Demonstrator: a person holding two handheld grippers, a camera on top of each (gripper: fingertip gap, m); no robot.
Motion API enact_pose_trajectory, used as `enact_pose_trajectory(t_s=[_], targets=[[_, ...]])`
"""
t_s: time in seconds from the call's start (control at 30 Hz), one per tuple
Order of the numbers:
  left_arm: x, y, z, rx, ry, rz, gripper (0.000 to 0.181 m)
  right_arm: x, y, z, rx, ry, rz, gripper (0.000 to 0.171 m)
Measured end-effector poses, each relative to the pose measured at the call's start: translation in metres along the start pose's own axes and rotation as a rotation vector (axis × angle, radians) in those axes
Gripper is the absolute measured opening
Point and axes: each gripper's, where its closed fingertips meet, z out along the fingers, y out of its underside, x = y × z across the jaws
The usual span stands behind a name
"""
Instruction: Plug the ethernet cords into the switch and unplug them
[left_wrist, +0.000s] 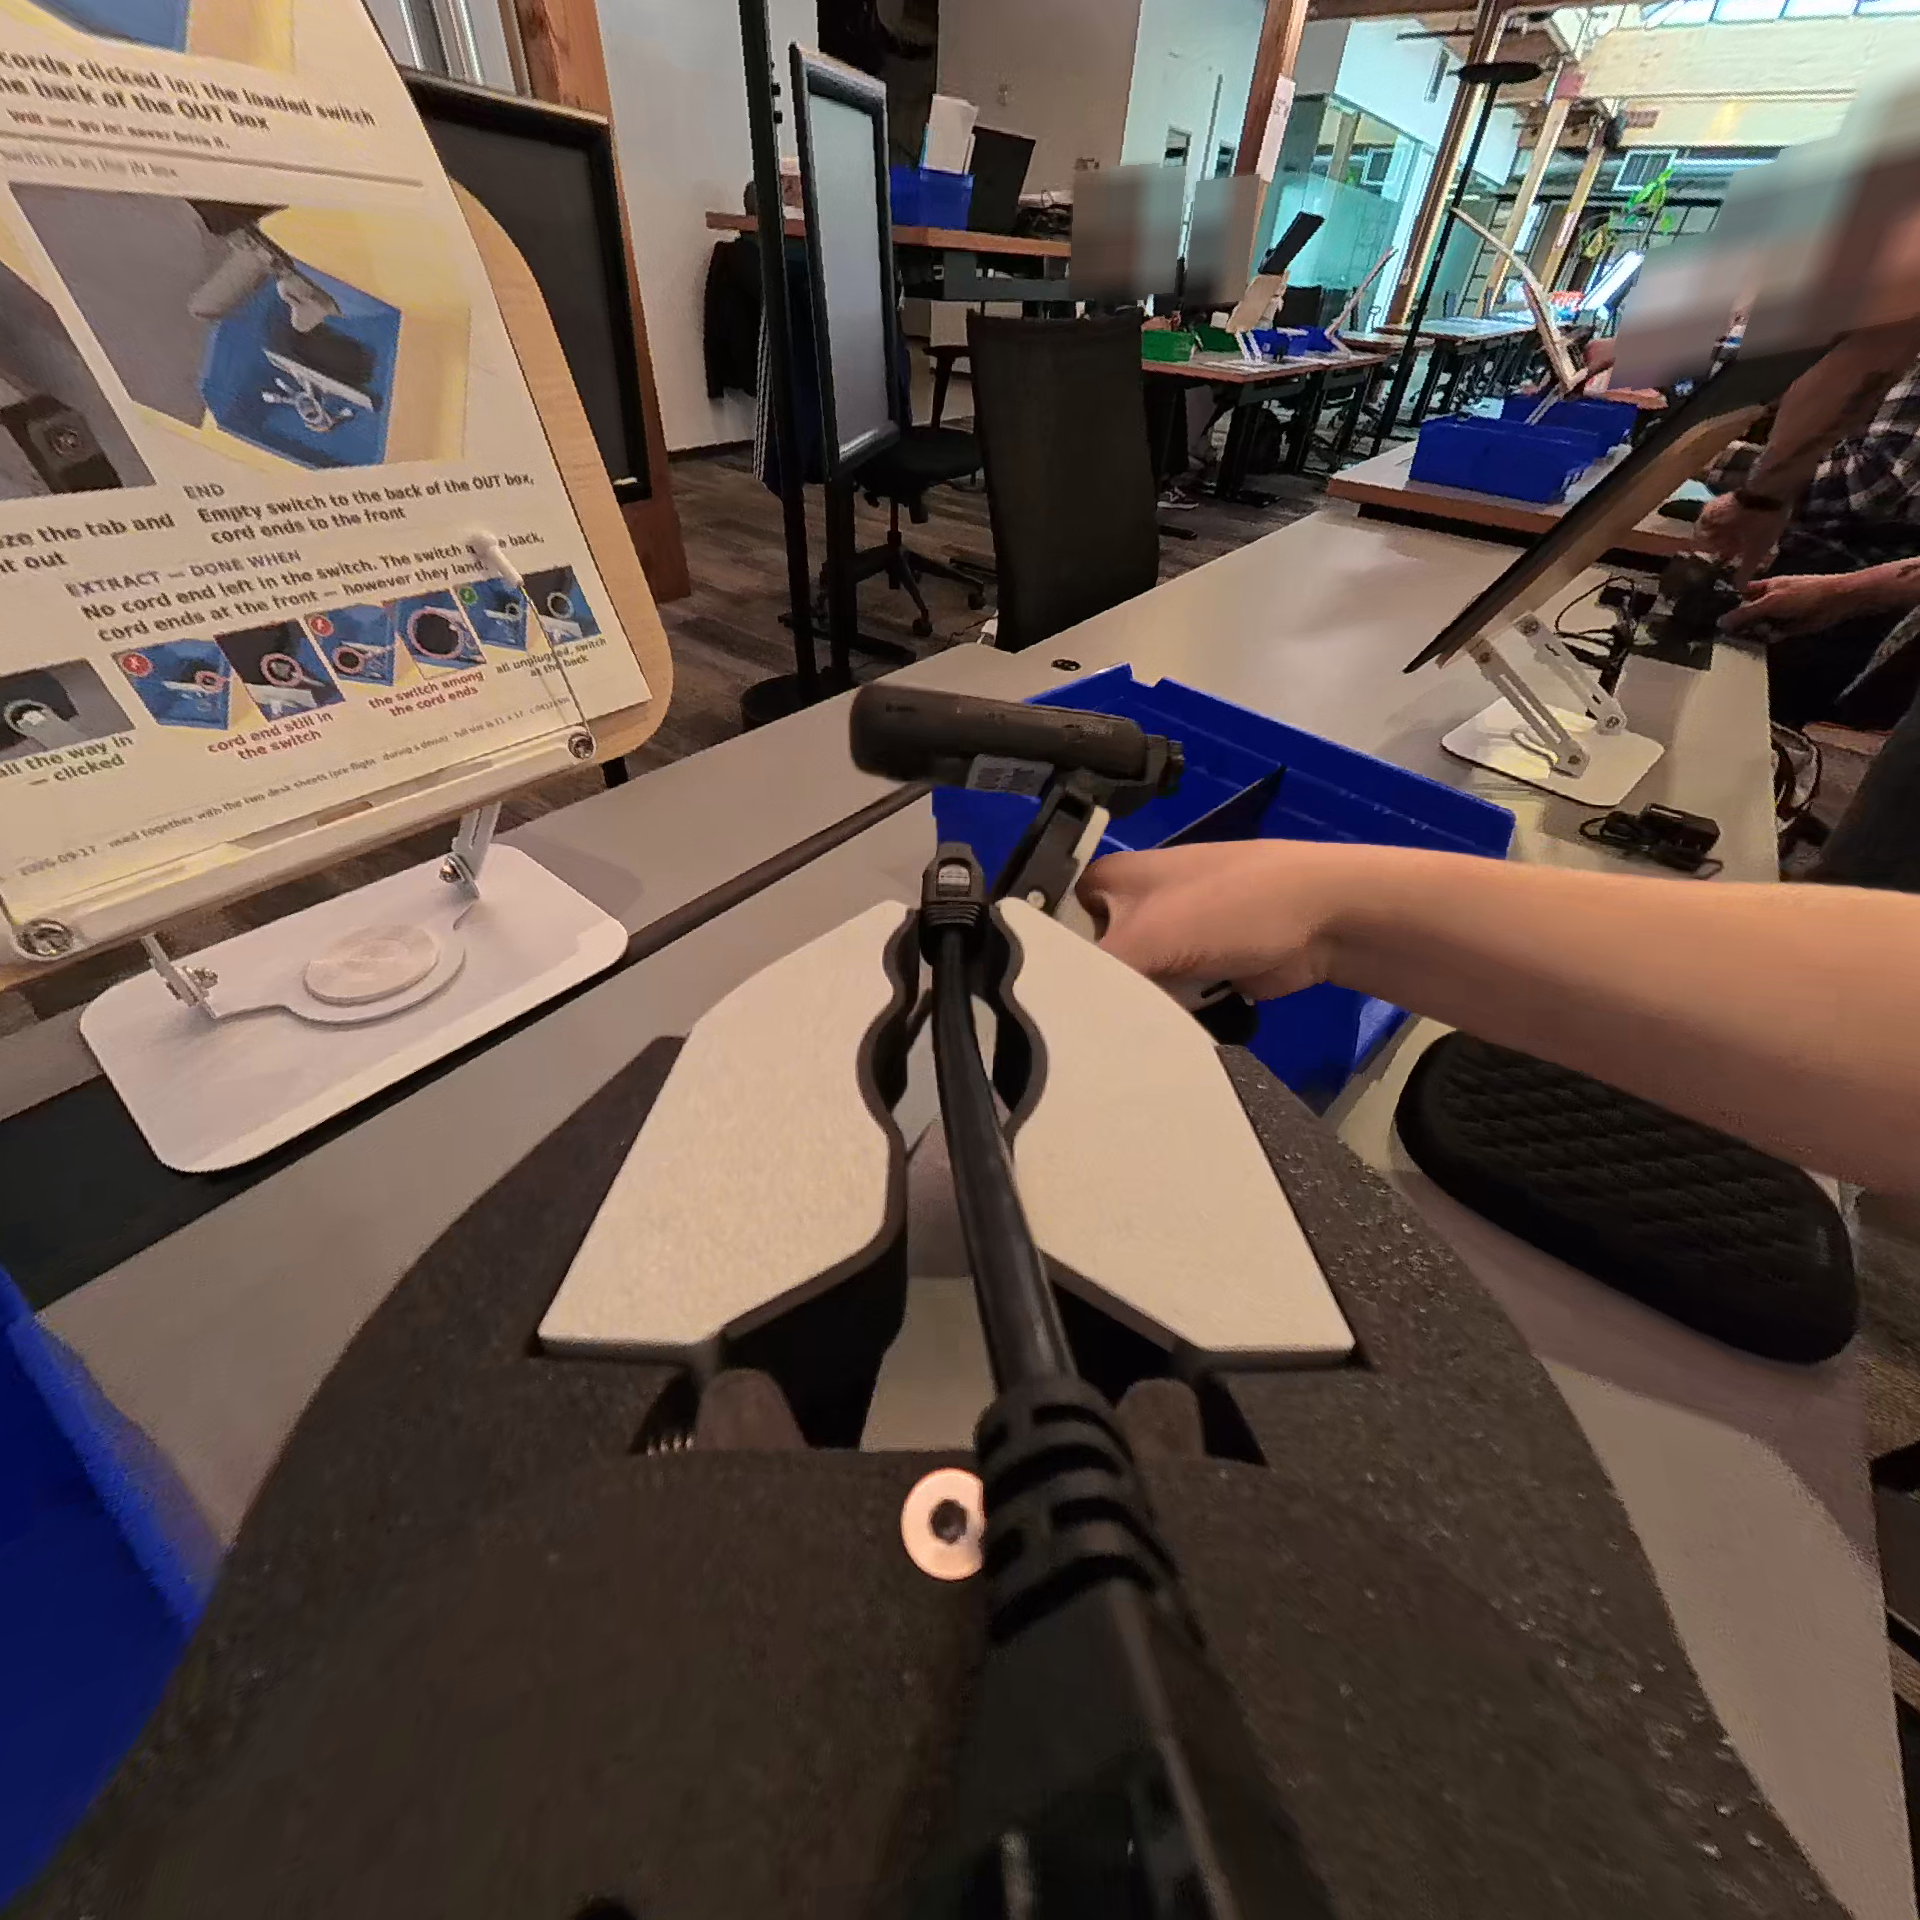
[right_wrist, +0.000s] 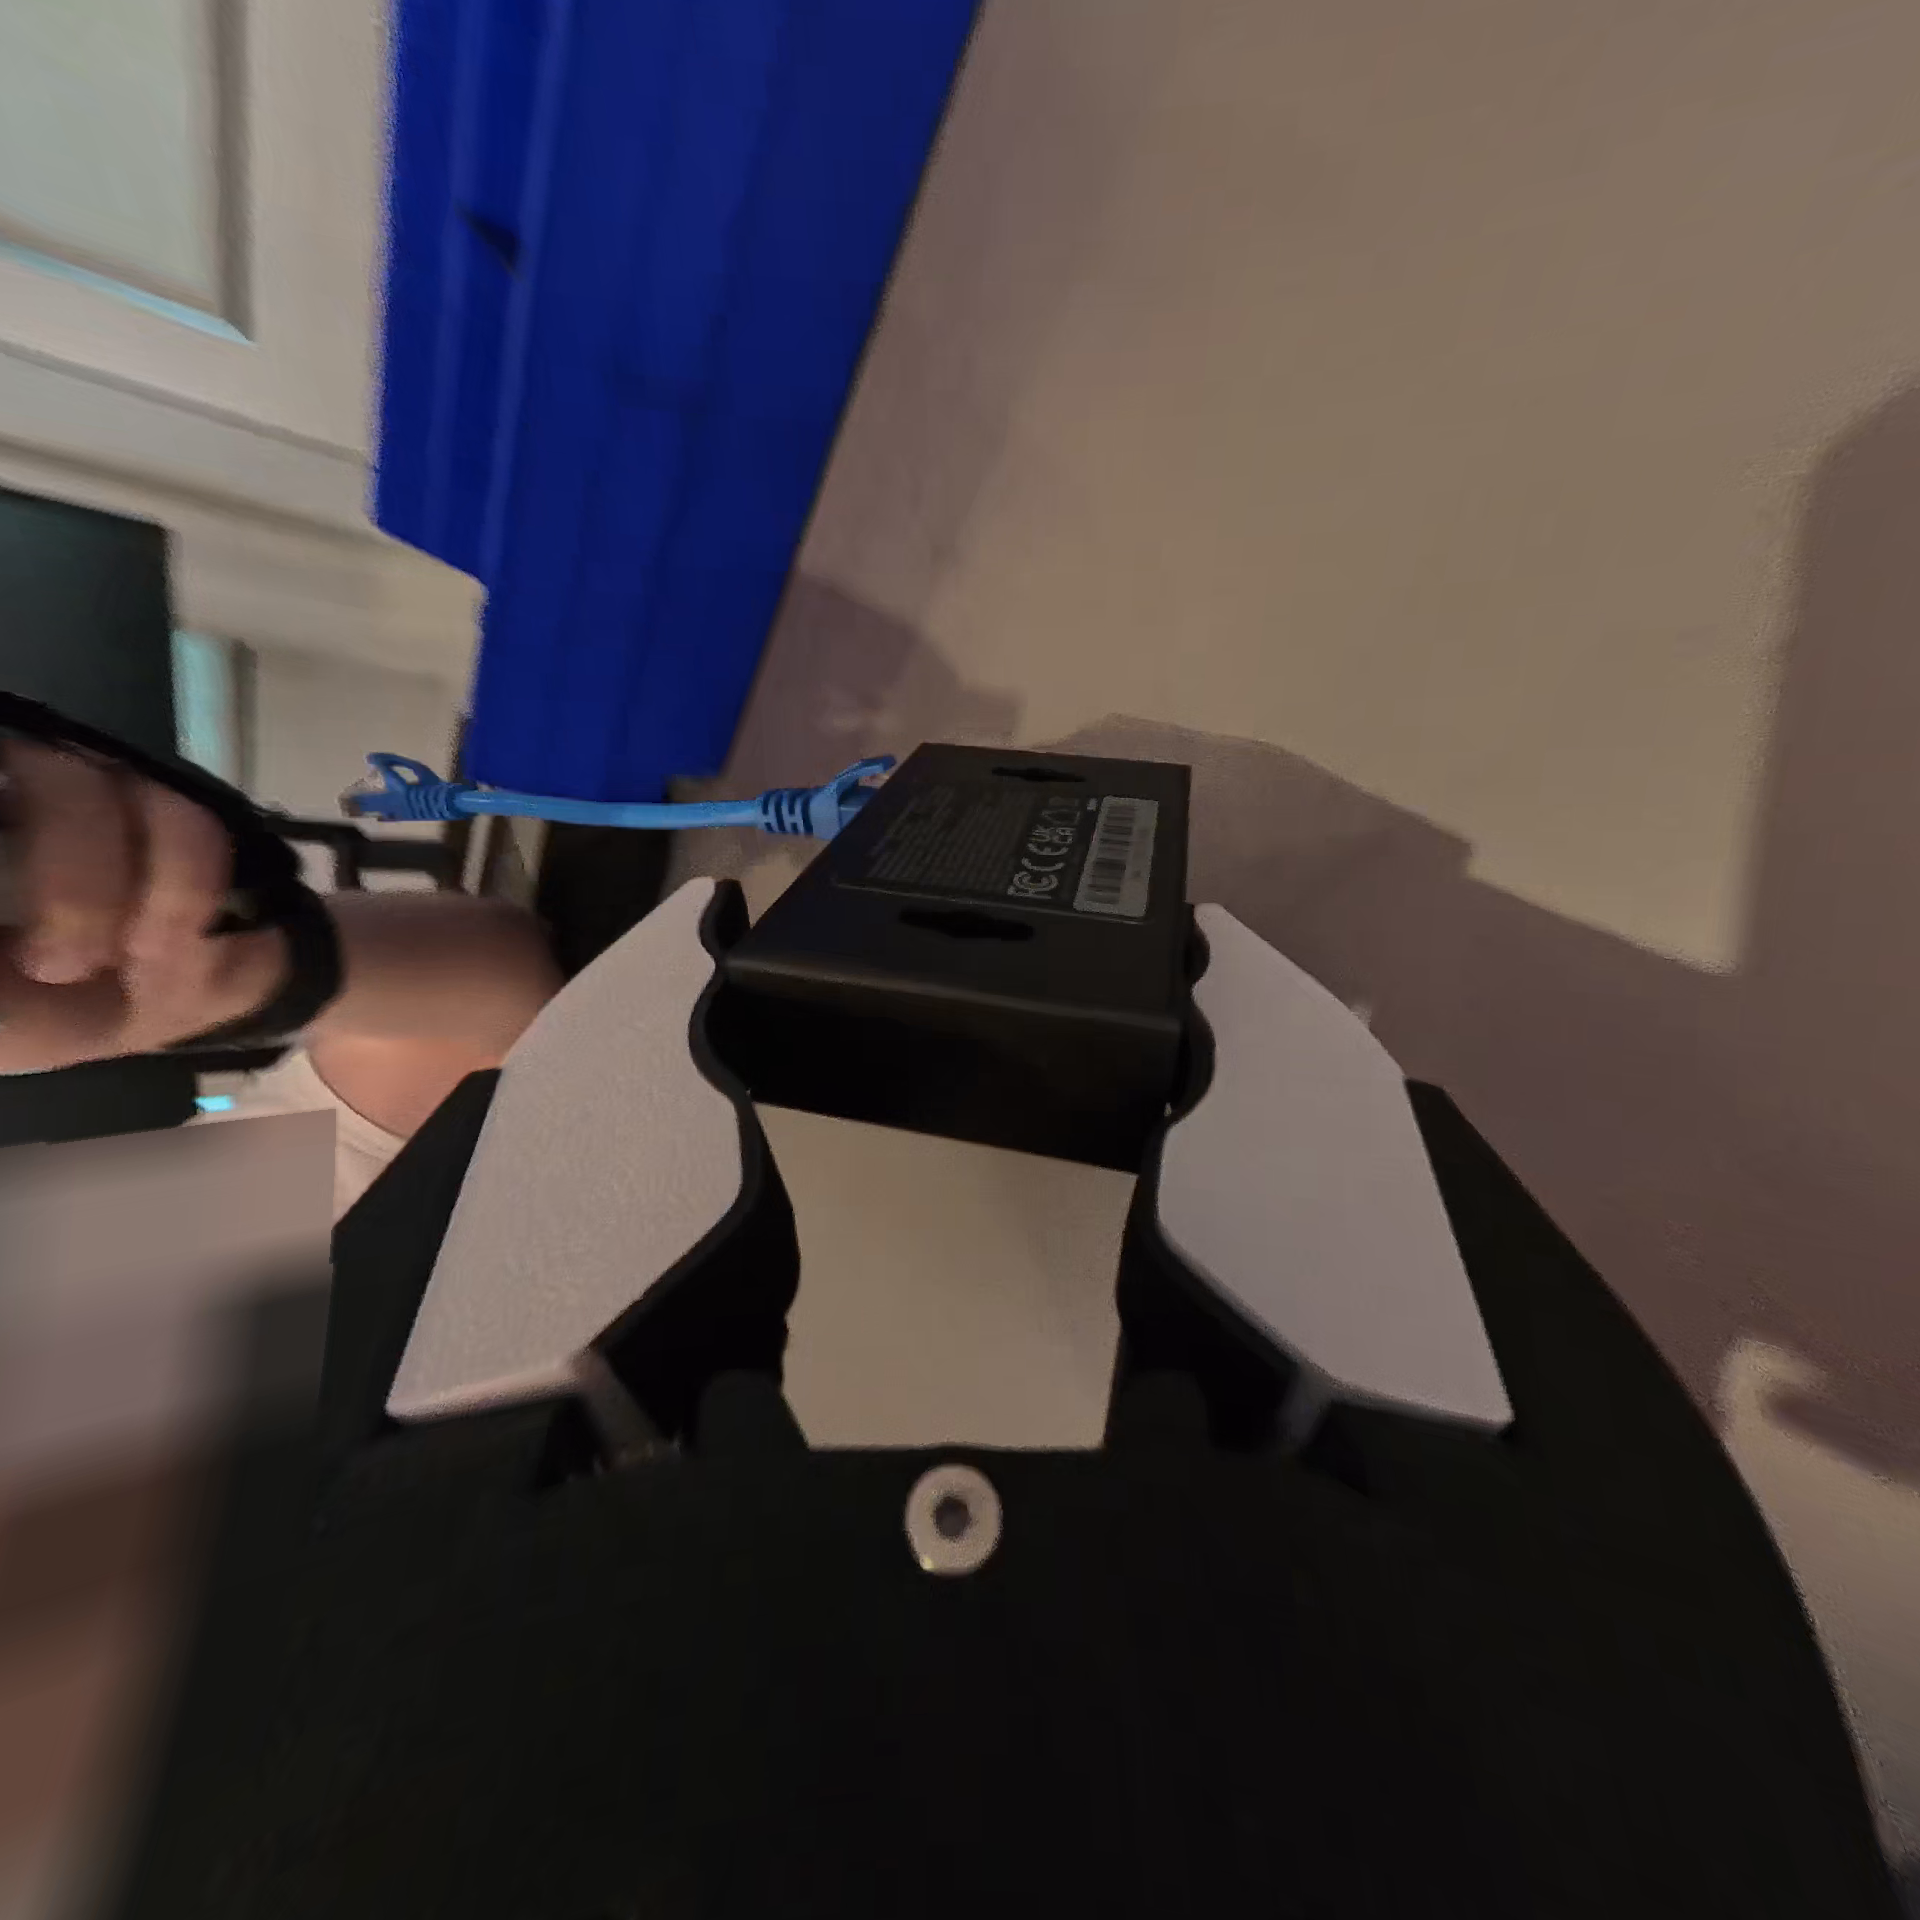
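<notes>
My left gripper (left_wrist: 954, 925) is shut on a black ethernet cord (left_wrist: 971, 1101). Its plug (left_wrist: 952, 881) sticks out past the fingertips and points at the black switch (left_wrist: 997, 738) just beyond, not touching it. My right gripper (right_wrist: 961, 935) is shut on the switch (right_wrist: 997, 862), whose labelled underside faces the camera. A short blue ethernet cord (right_wrist: 623, 810) has one end at the switch's far left side and its other plug (right_wrist: 384, 784) hangs free. In the left wrist view a hand (left_wrist: 1205, 914) holds the right gripper (left_wrist: 1049, 847) under the switch.
A blue bin (left_wrist: 1299, 769) stands behind the switch on the grey table (left_wrist: 727, 790). An instruction board on a white stand (left_wrist: 312, 416) is at left, a black padded rest (left_wrist: 1621, 1195) at right, another blue bin's corner (left_wrist: 62, 1558) at lower left. A person (left_wrist: 1829, 488) works at the far right.
</notes>
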Motion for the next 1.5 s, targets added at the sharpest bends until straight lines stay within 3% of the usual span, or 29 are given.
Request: enact_pose_trajectory(t_s=[0.2, 0.5, 0.97, 1.5], targets=[[0.0, 0.015, 0.013, -0.015, -0.021, -0.044, 0.011, -0.015, -0.023, -0.02, 0.362, -0.145, -0.005, 0.075], [-0.013, 0.023, 0.023, 0.066, -0.107, -0.055, 0.011, -0.034, -0.033, -0.04, 0.646, -0.006, -0.211, 0.075], [-0.008, 0.022, 0.024, 0.096, -0.132, 0.003, 0.011, -0.085, -0.041, -0.065, 0.89, 0.081, -0.564, 0.075], [0.001, -0.003, 0.007, 0.213, -0.291, 0.258, 0.011, -0.125, -0.044, -0.076, 0.973, 0.101, -0.81, 0.075]])
